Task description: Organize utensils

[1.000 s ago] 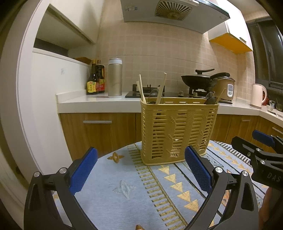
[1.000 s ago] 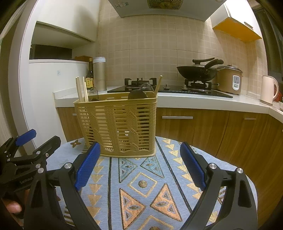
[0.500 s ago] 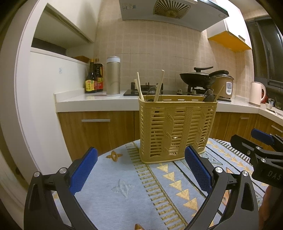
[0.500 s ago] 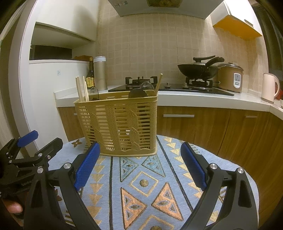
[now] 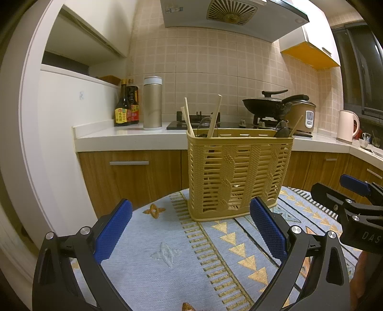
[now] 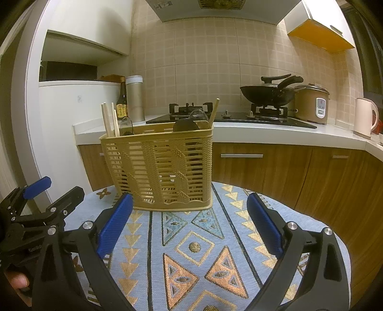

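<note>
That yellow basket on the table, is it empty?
No. The basket holds utensils: chopsticks and dark spoon ends stick up above its rim.

Small kitchen with beige tiled wall (image 5: 203,62)

A white counter (image 6: 287,137) runs over wooden cabinets (image 6: 275,172); a range hood (image 5: 229,16) hangs above the gas stove (image 6: 229,118), and light is warm and dim.

Your tan slatted basket (image 5: 237,177) stood on a pale blue cloth (image 6: 191,251) with gold and orange triangles; your gripper pads (image 5: 112,233) were blue.
</note>
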Available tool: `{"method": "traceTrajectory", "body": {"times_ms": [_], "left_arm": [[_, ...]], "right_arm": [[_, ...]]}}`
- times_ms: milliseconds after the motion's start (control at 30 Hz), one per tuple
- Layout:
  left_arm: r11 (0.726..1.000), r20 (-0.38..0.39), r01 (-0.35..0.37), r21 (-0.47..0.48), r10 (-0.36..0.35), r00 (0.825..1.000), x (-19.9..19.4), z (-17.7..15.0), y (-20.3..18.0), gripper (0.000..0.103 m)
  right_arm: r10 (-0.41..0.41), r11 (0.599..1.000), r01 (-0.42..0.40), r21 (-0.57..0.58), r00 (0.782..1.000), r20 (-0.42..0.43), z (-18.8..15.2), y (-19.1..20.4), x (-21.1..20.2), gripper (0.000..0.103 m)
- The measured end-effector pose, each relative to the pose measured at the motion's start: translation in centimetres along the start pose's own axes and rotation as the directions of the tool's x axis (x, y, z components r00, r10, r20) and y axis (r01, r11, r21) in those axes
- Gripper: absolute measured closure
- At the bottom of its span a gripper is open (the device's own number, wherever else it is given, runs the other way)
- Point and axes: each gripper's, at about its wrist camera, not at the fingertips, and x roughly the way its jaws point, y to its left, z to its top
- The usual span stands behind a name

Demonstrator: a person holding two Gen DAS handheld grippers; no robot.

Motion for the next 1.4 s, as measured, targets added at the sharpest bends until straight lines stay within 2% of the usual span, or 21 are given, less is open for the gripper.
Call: {"method": "traceTrajectory", "body": {"times_ms": [967,1267,1400], "left_arm": [[1.0,-0.001,0.017,0.025,-0.017,1.0,0.26,-0.03,-0.3,0.008],[0.999,0.006,0.009,0.038,-0.01,1.0,0.24,-0.05,-0.4,0.008],[0.999,0.02,-0.016,0.048,0.015,1.0,0.11,-0.07,-0.49,0.008]], "right_arm": [[-0.002,1.0,0.002,0.006,1.0,-0.008,-0.08,-0.18,0.14,0.011],[-0.004,1.0,0.005,0.012,1.0,-0.012,-0.06,-0.33,0.24,0.011],[-0.01,1.0,0.01,0.007,1.0,-0.014,-0.13,-0.26,0.32,0.011]]}}
